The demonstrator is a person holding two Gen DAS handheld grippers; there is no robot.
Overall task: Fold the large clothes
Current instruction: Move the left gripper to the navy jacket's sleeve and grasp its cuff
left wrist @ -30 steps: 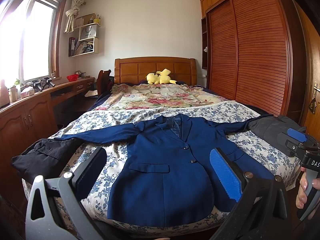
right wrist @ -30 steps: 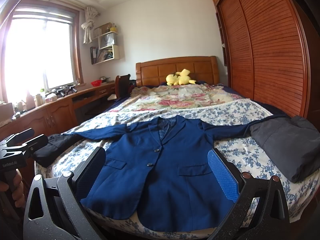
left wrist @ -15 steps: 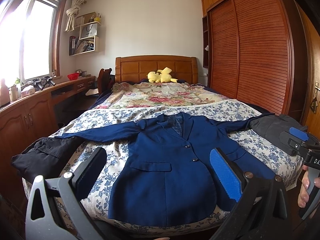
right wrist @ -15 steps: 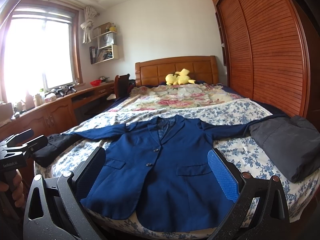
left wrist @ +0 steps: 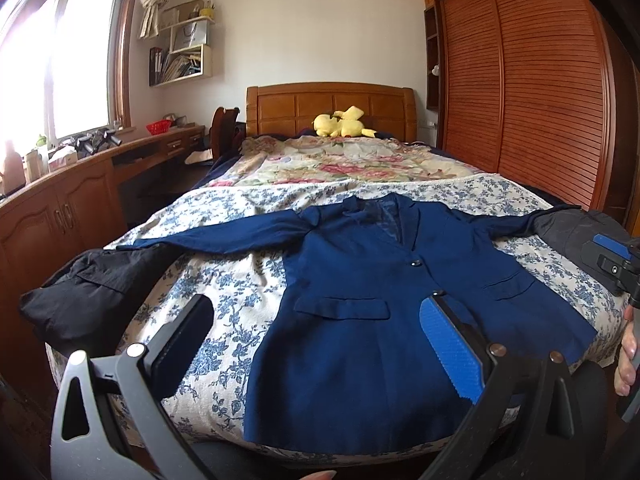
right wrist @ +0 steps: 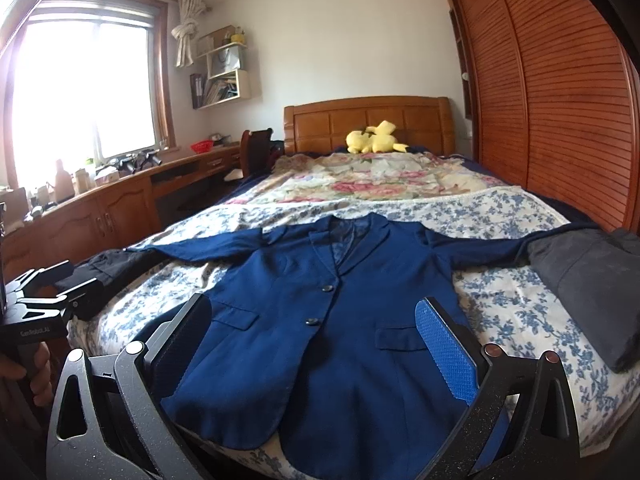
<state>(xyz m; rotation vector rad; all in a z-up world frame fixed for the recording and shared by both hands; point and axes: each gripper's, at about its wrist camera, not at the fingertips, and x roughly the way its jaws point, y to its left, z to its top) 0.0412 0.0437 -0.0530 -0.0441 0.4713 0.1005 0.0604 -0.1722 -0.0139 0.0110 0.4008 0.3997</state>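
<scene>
- The left gripper (left wrist: 316,344) is held level, pointing toward 12 o'clock, its jaws spread wide with nothing between them.
- The right gripper (right wrist: 316,344) points the same way, its jaws just as wide and empty.
- In the left wrist view the right gripper shows at 3 o'clock, with fingers (left wrist: 625,360) wrapped around its handle.
- In the right wrist view the left gripper shows at 9 o'clock, a hand (right wrist: 30,368) gripping its handle.
</scene>
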